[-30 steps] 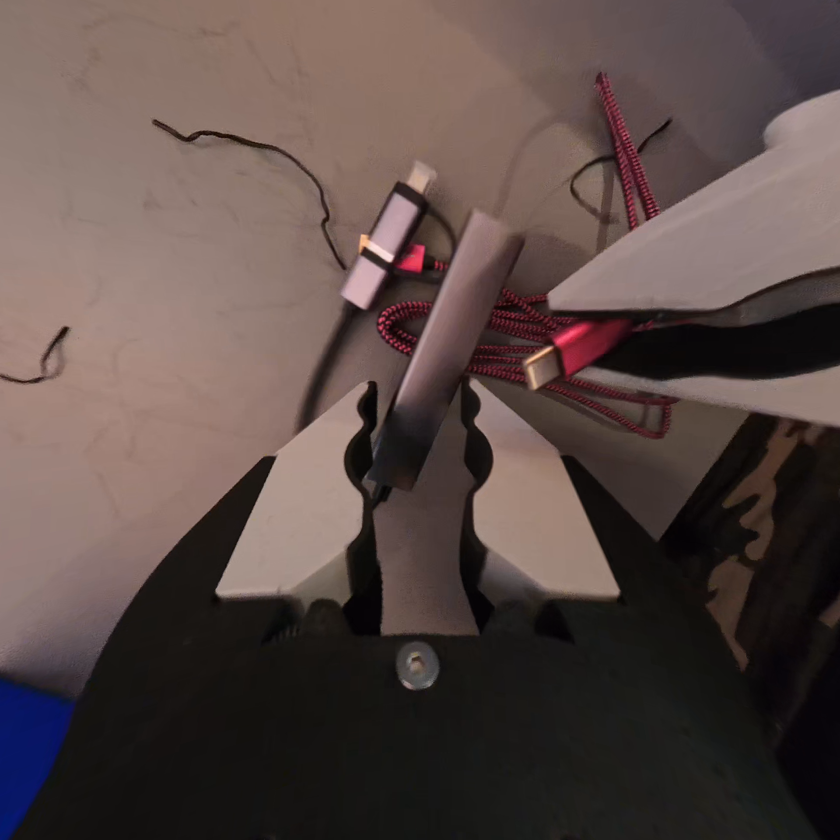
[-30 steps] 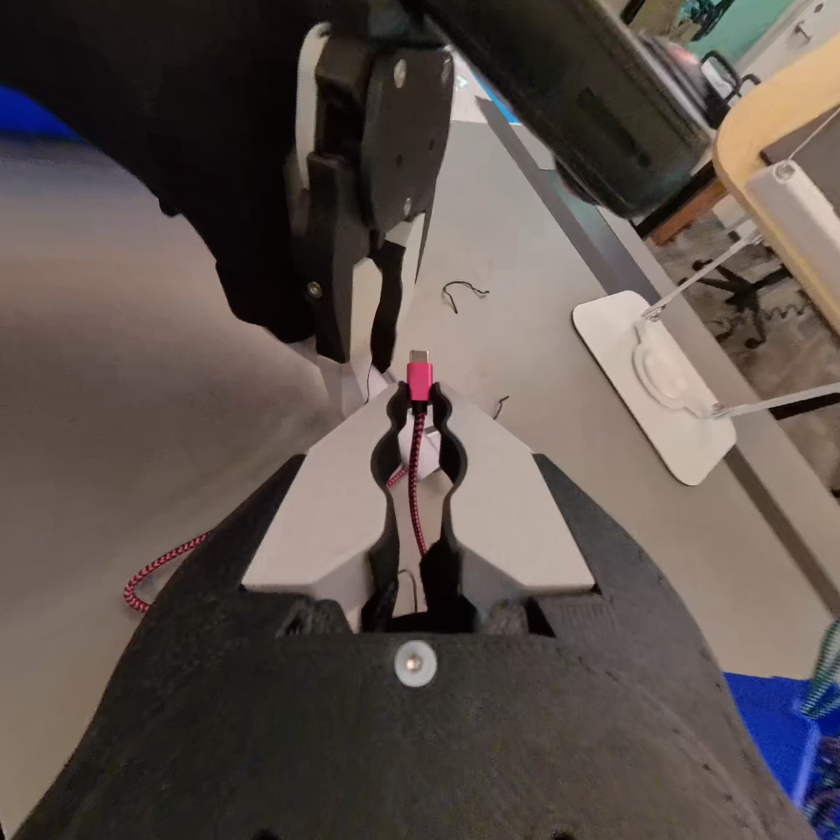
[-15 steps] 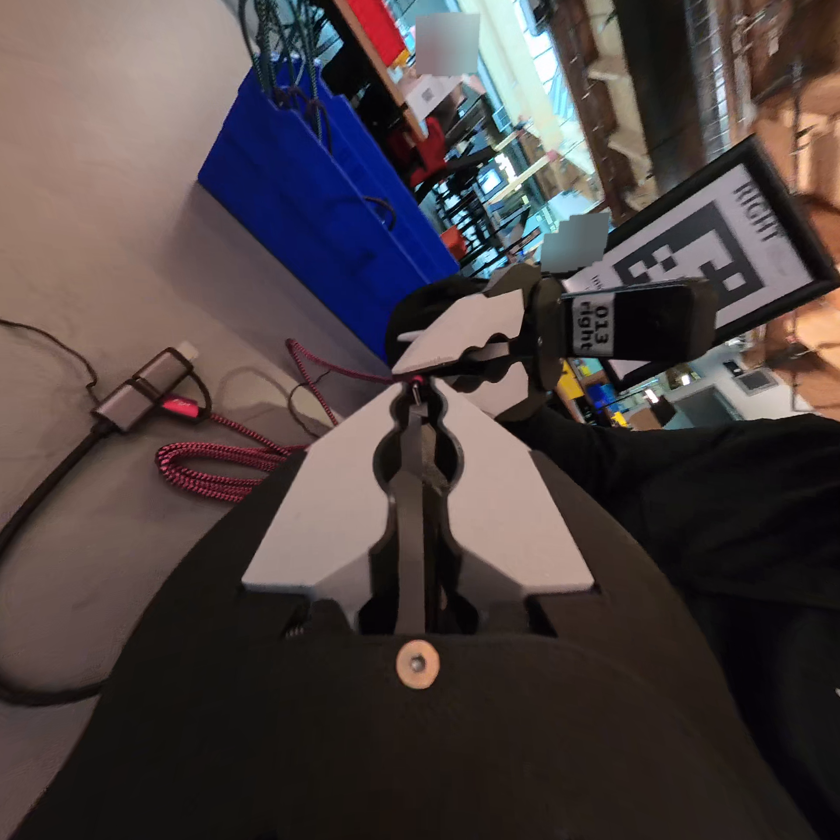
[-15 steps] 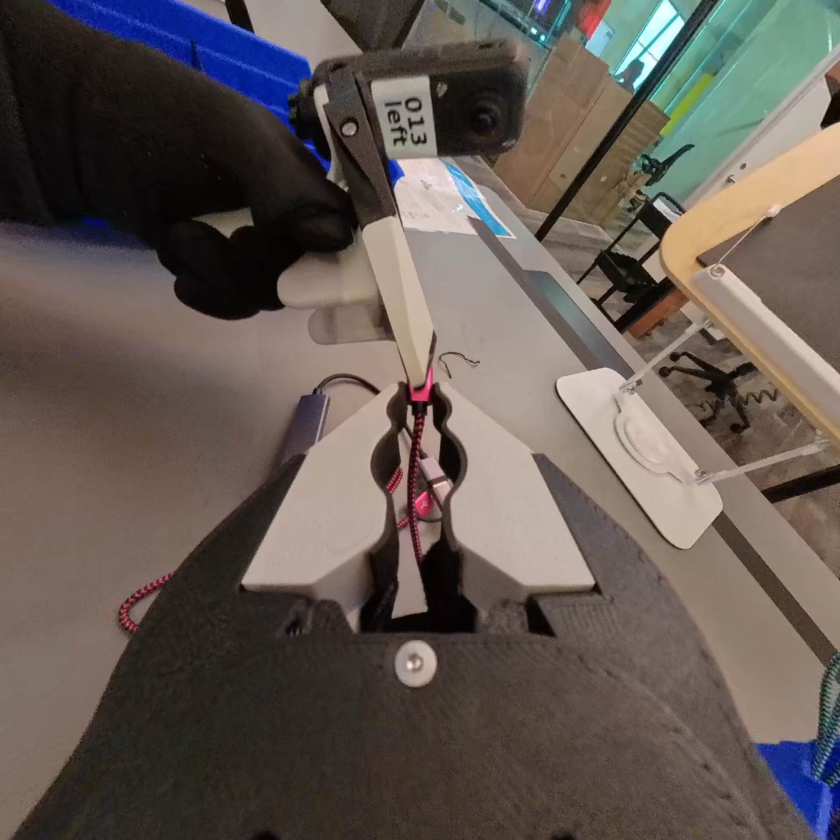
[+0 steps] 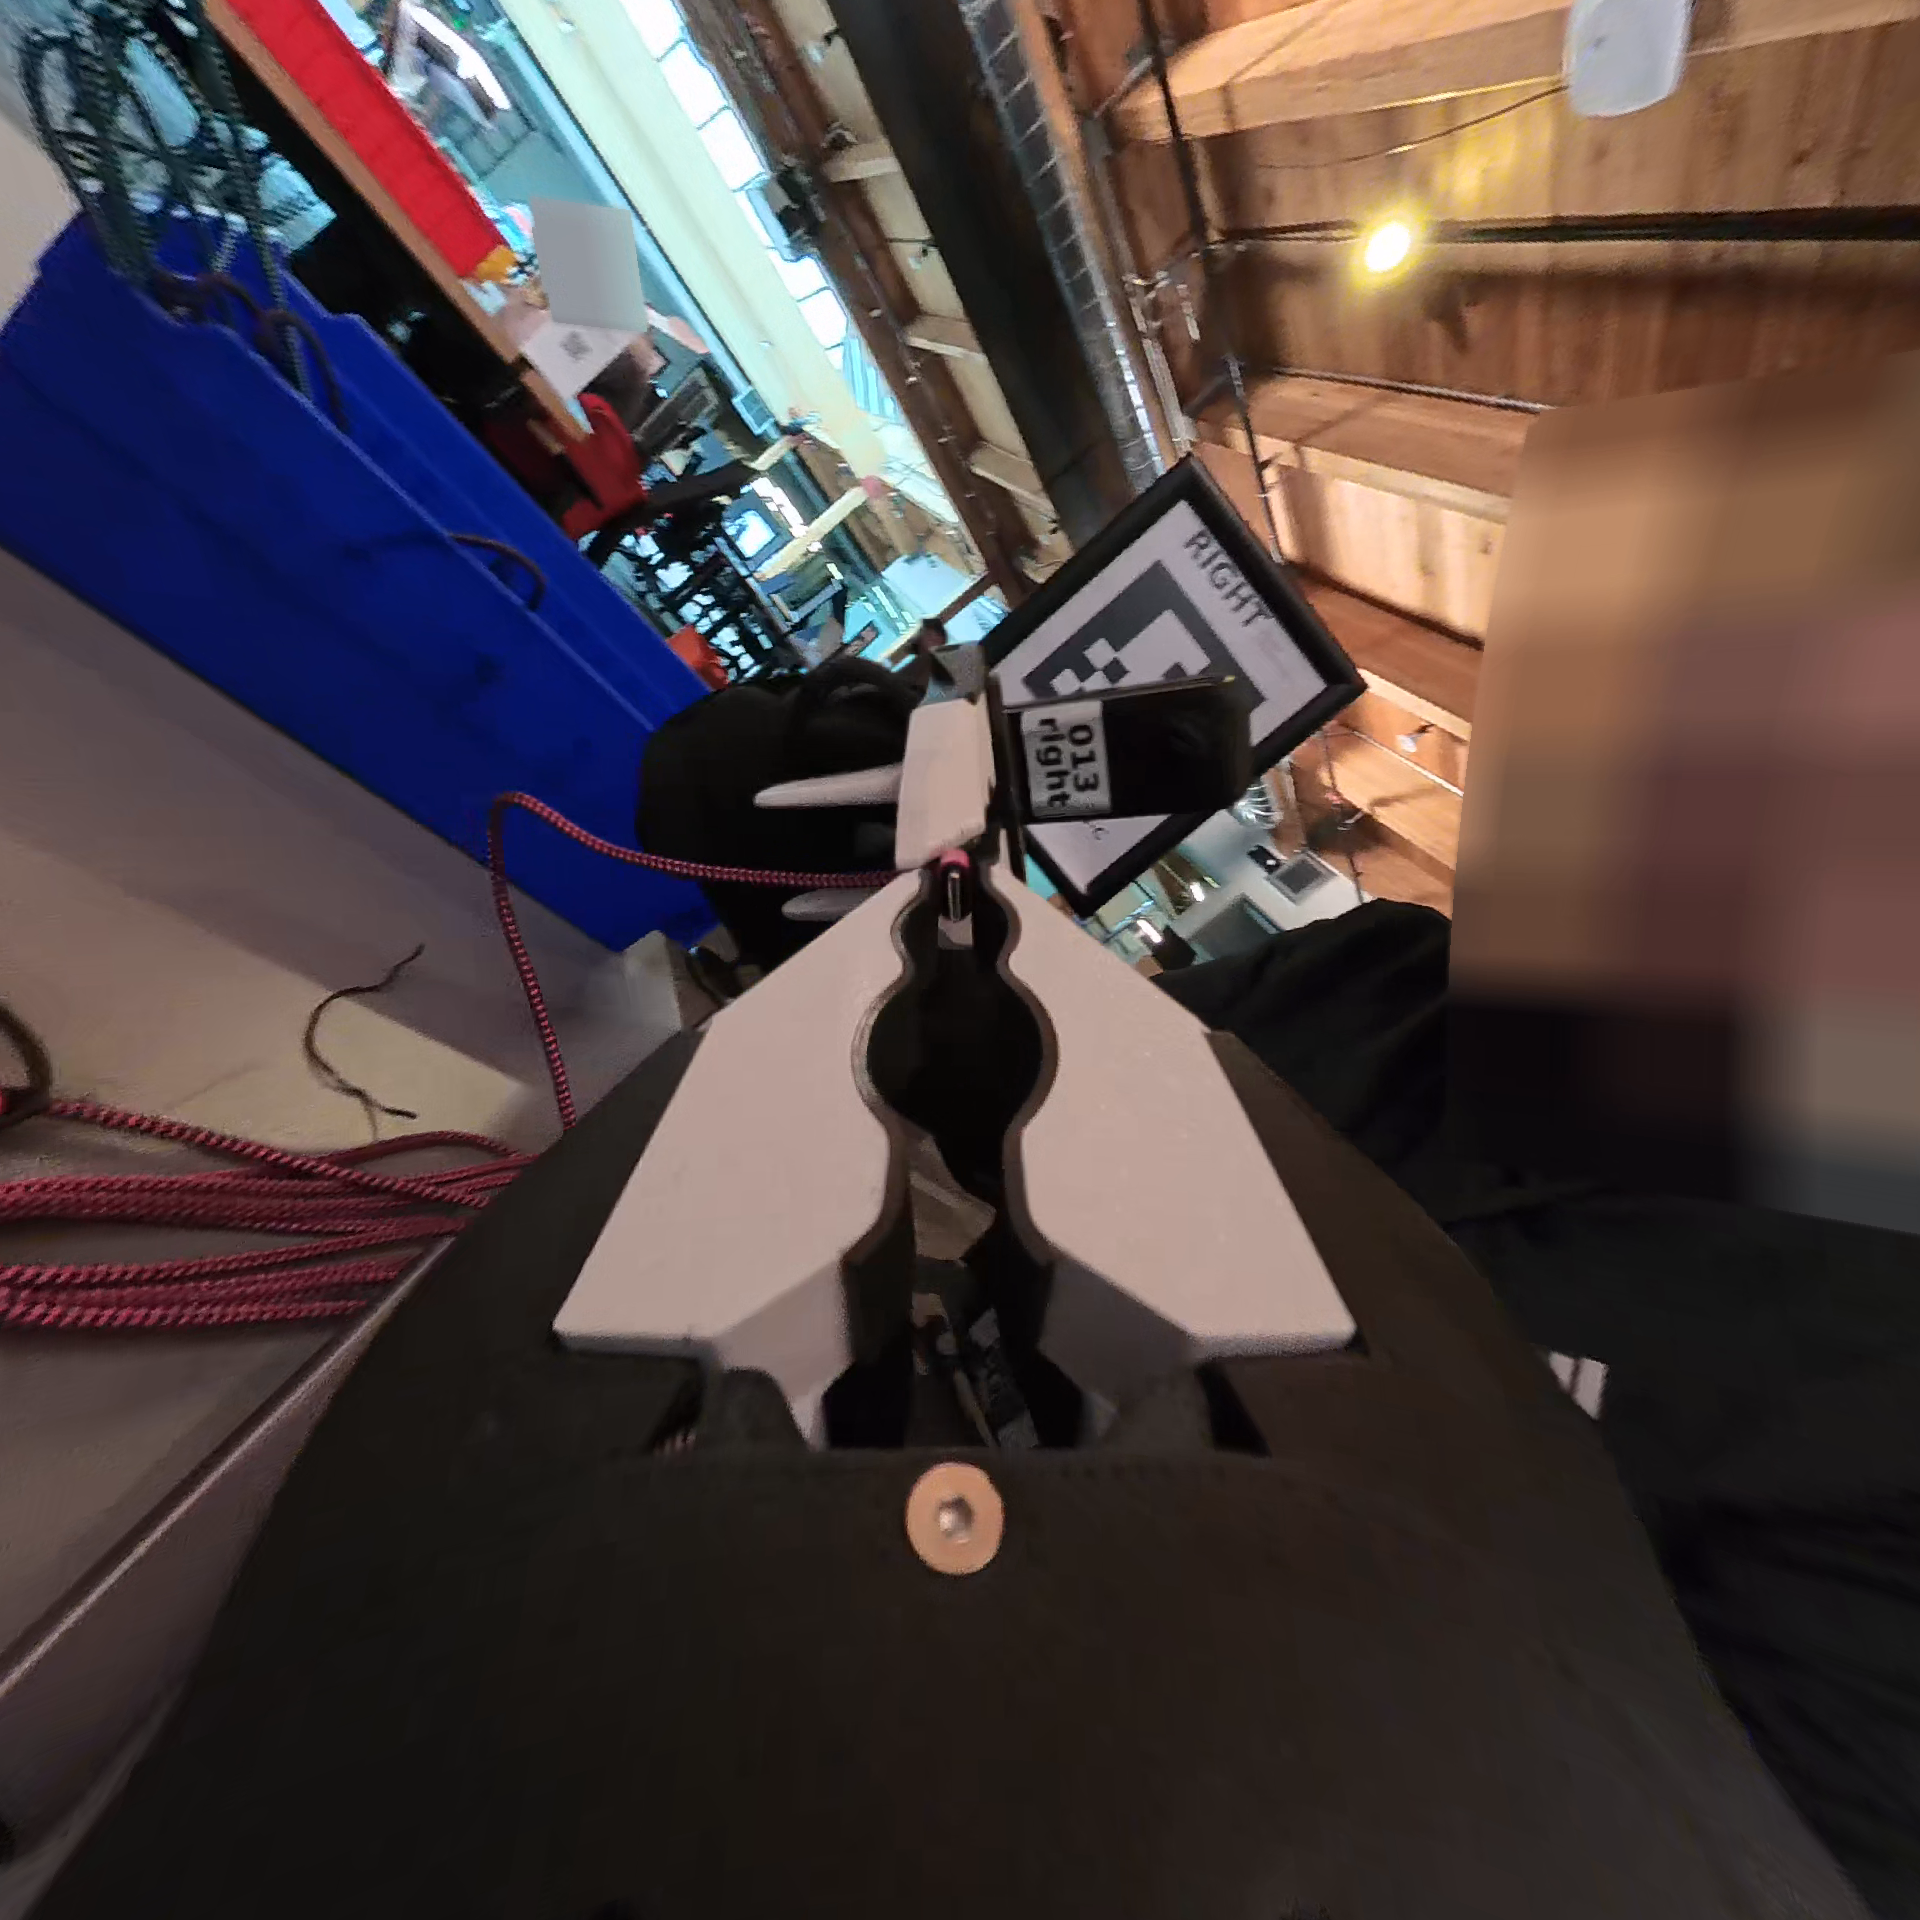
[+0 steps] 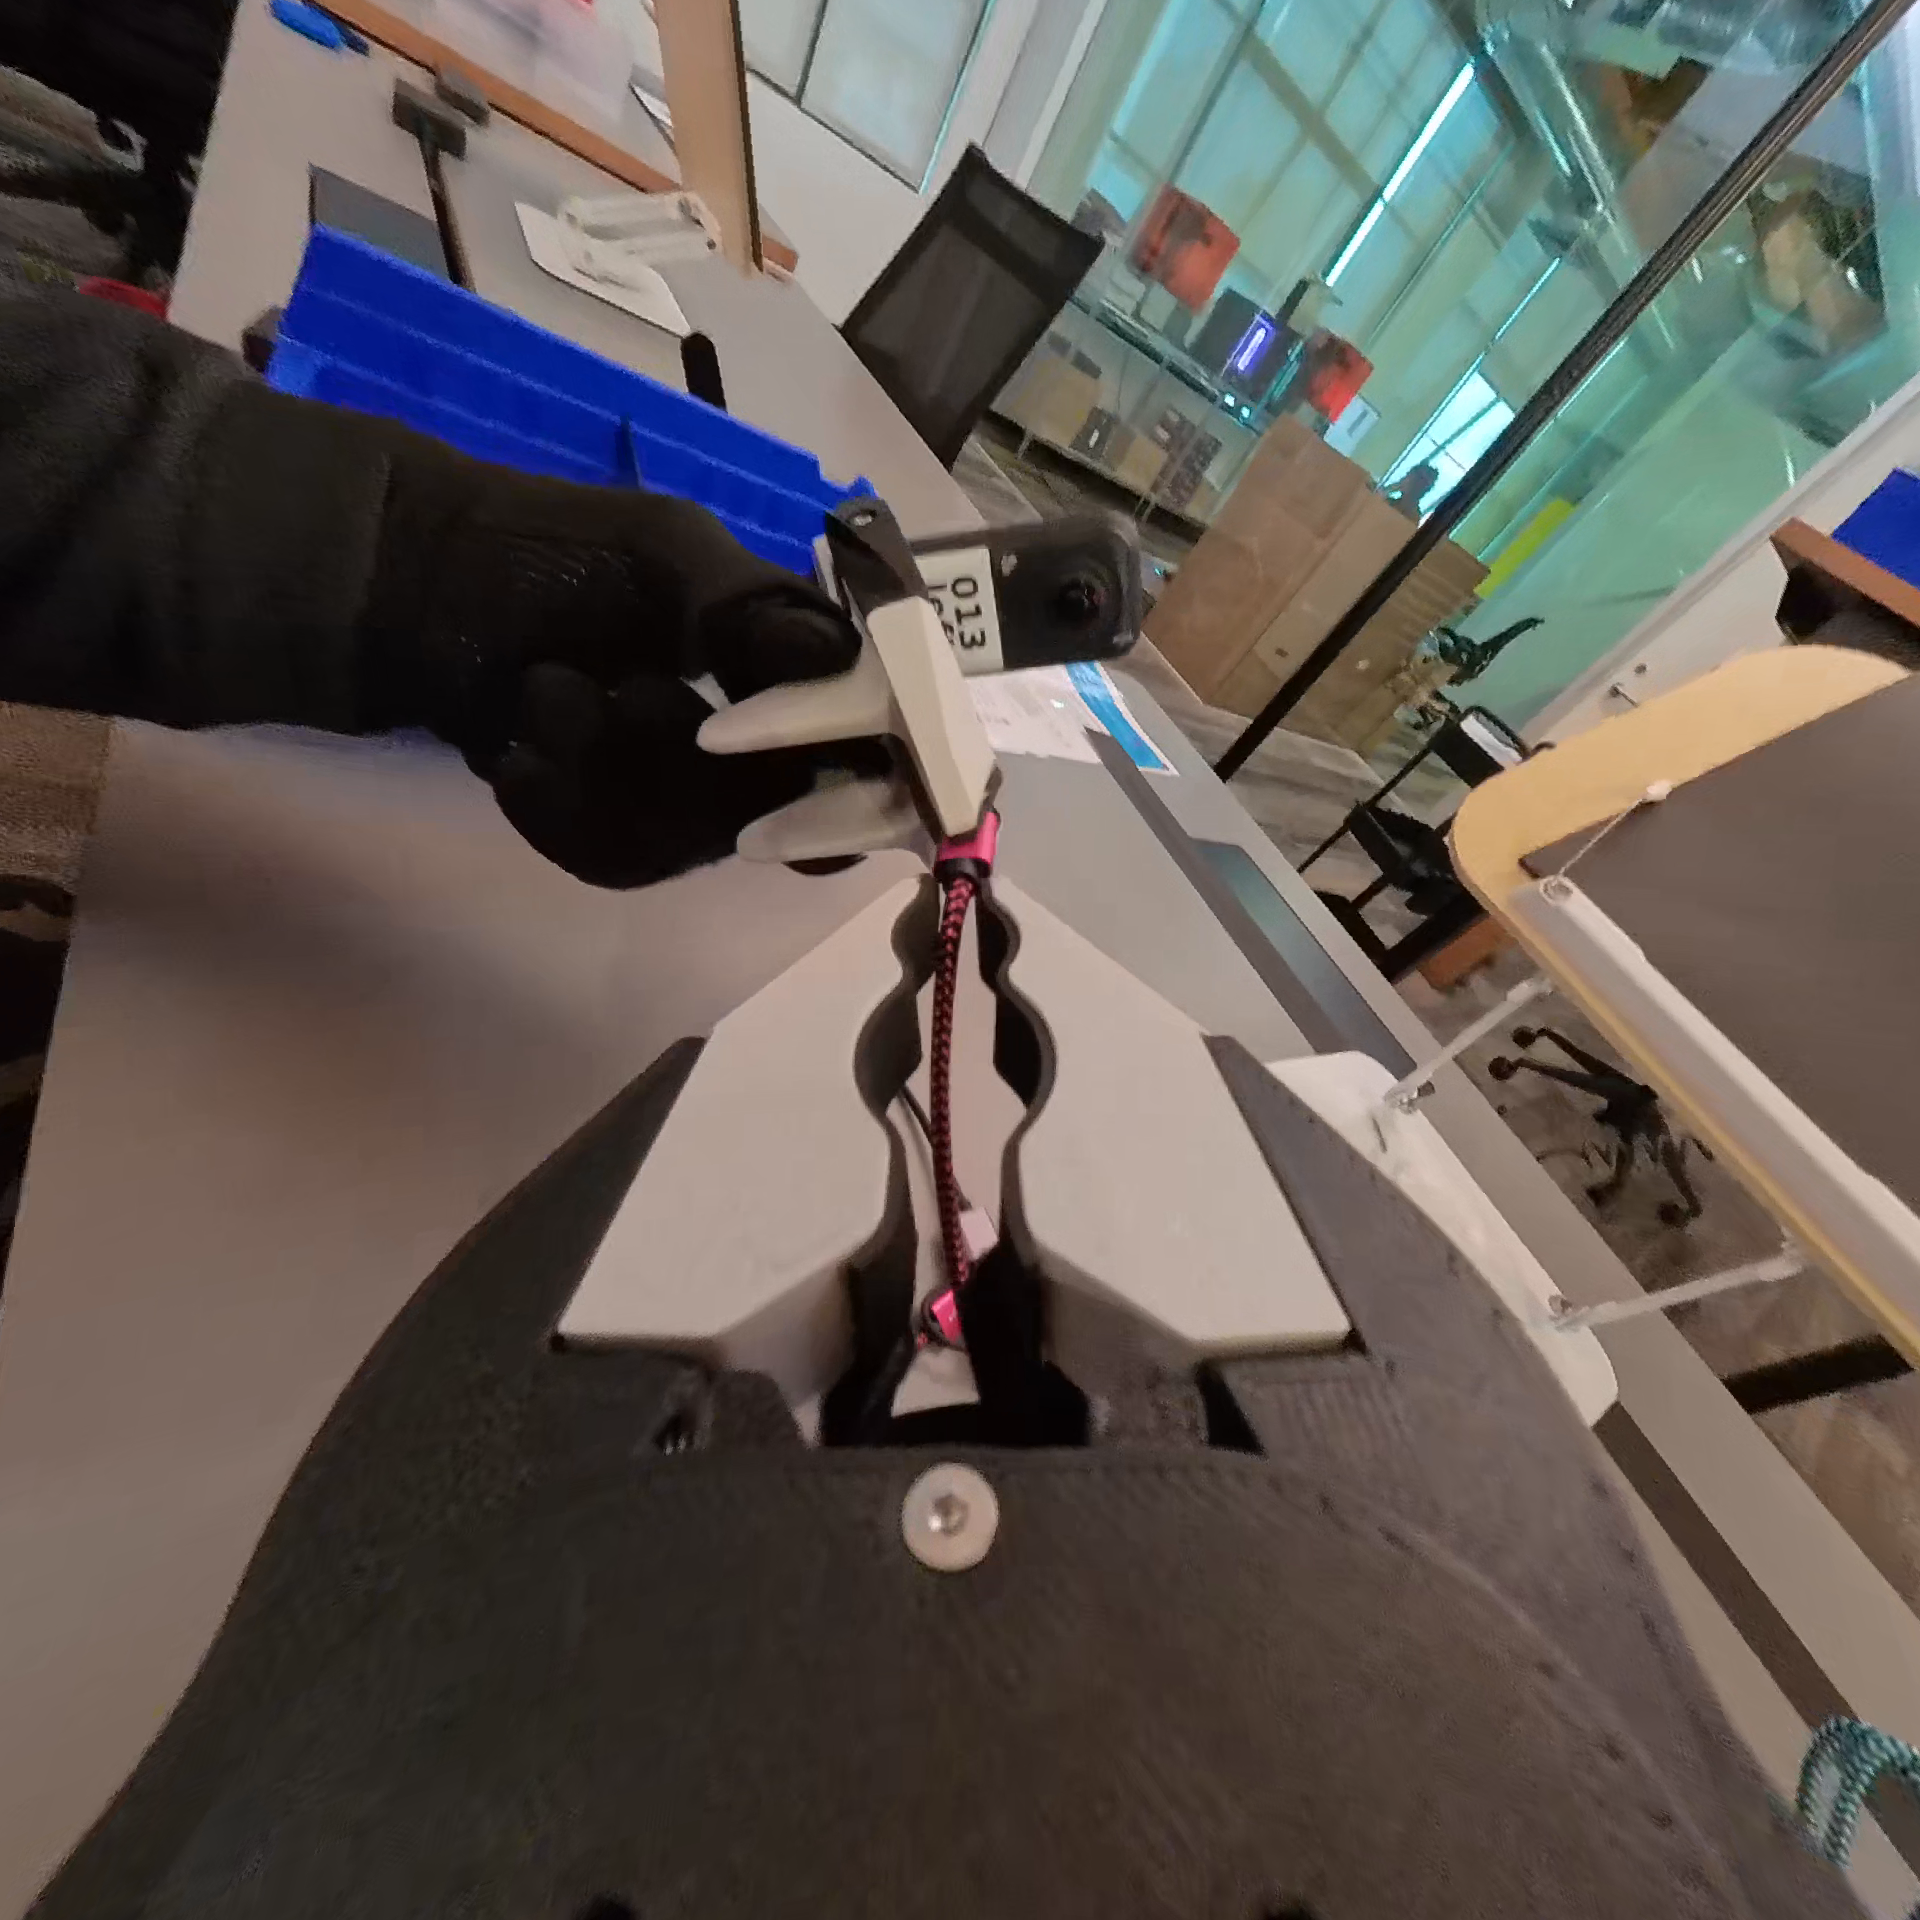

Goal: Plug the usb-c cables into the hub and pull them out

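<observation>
**Both grippers meet tip to tip above the table**

Your left gripper [image 5: 954, 902] is clamped on the hub [image 5: 953, 906], seen edge-on. Your right gripper [image 6: 953, 891] pinches the pink braided usb-c cable [image 6: 943, 1049] just behind its plug [image 6: 968, 844], which touches the hub's end. Cable coils lie on the grey table [image 5: 197, 935].

hub [image 5: 954, 902]: slim, dark, end-on, raised | cable [image 6: 948, 1049]: pink-black braided, plug [image 6: 968, 844] meeting hub

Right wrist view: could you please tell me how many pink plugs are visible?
2. One plug meets the left tool ahead; the other lies lower, seen through the gap of the right tool. Others may be hidden.
</observation>
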The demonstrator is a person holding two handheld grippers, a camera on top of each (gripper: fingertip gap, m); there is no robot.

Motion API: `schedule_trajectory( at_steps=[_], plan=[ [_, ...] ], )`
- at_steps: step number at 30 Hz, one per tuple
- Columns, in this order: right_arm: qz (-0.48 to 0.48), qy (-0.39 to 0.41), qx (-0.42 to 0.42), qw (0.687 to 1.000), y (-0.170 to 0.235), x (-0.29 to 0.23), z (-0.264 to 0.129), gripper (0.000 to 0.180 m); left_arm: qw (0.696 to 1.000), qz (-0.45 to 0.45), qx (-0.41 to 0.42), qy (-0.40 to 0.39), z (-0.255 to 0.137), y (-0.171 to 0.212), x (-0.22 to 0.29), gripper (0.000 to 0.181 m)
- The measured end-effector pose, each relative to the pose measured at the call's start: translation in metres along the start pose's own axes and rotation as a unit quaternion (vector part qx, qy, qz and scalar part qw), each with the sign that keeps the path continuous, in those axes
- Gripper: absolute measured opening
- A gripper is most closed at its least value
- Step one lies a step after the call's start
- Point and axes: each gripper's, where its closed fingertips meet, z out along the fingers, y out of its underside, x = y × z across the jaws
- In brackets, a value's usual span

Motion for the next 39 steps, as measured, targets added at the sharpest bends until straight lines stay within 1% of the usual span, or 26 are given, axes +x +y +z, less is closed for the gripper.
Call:
schedule_trajectory(
  at_steps=[4,9,13,14,25,33,34,36,39],
  plan=[
    [0.0,0.007,0.019,1.0,-0.014,0.002,-0.002,0.004,0.999,0.004,0.005,0.033,0.001,-0.003,0.012,0.004],
    [-0.03,0.027,0.011,0.999,-0.02,0.004,-0.001,0.01,0.998,0.003,0.016,0.056,0.0,-0.007,0.017,0.004],
    [-0.043,0.039,0.012,0.998,-0.022,0.005,0.0,0.013,0.998,-0.01,0.005,0.056,0.003,-0.002,0.013,0.004],
    [-0.046,0.038,0.01,0.998,-0.022,0.004,0.001,0.009,0.998,-0.011,0.008,0.059,0.004,-0.003,0.012,0.004],
    [-0.086,0.033,-0.014,0.996,-0.016,0.0,0.001,0.009,0.996,-0.028,0.015,0.086,0.0,-0.001,0.006,0.004],
    [-0.073,0.026,-0.028,0.997,-0.013,0.001,0.0,0.009,0.996,-0.027,0.018,0.085,0.001,-0.002,0.003,0.004],
    [-0.071,0.026,-0.035,0.997,-0.012,0.002,0.0,0.009,0.997,-0.026,0.021,0.076,0.001,-0.003,0.001,0.004],
    [-0.062,0.036,-0.043,0.996,-0.007,0.007,-0.001,0.008,0.999,-0.022,0.028,0.03,-0.002,-0.006,-0.009,0.013],
    [-0.049,0.044,-0.049,0.997,0.001,0.015,-0.006,0.008,0.995,0.008,0.022,-0.097,-0.02,-0.006,-0.035,0.026]
  ],
)
